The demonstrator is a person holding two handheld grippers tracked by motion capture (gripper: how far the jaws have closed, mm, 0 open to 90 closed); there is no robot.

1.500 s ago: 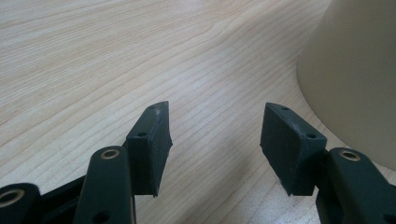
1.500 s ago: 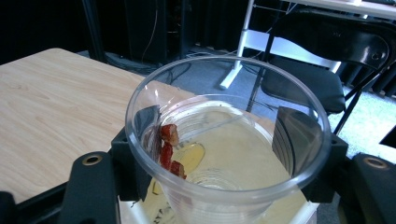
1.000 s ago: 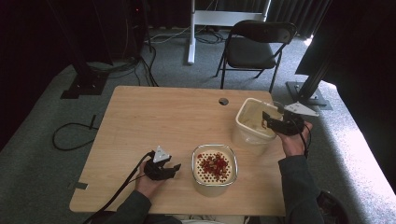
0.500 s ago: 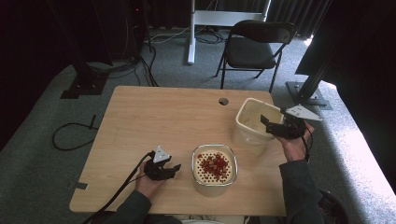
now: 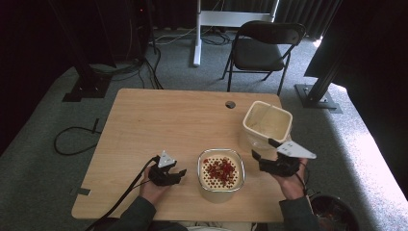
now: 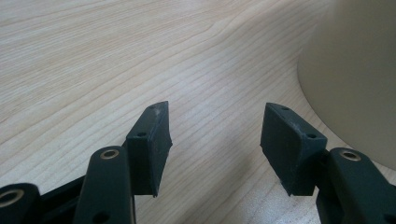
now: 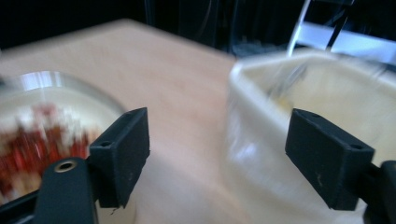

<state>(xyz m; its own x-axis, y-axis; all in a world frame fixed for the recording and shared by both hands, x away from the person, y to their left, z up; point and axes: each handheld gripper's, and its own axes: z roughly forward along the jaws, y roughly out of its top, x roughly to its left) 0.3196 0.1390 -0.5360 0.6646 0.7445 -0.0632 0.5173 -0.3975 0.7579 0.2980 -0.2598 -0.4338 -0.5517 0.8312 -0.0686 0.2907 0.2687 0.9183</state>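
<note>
Cream plastic strainer insert (image 5: 221, 172) with red bits, seated in glass bowl (image 5: 206, 190), lower centre of frame: light, stiff, slick. Grip rim. Right gripper (image 5: 264, 150) jaws just closing, empty; left gripper (image 5: 181, 174) wide, empty.

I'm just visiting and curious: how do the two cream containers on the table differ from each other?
The strainer bowl near the person is low and rounded, while the tub farther back on the right is taller and squarish. The strainer bowl holds red pieces on a perforated insert; the tub looks empty. The strainer bowl sits between the two grippers; the tub stands beyond the right gripper. Both are cream-coloured, upright and open-topped on the wooden table.
</note>
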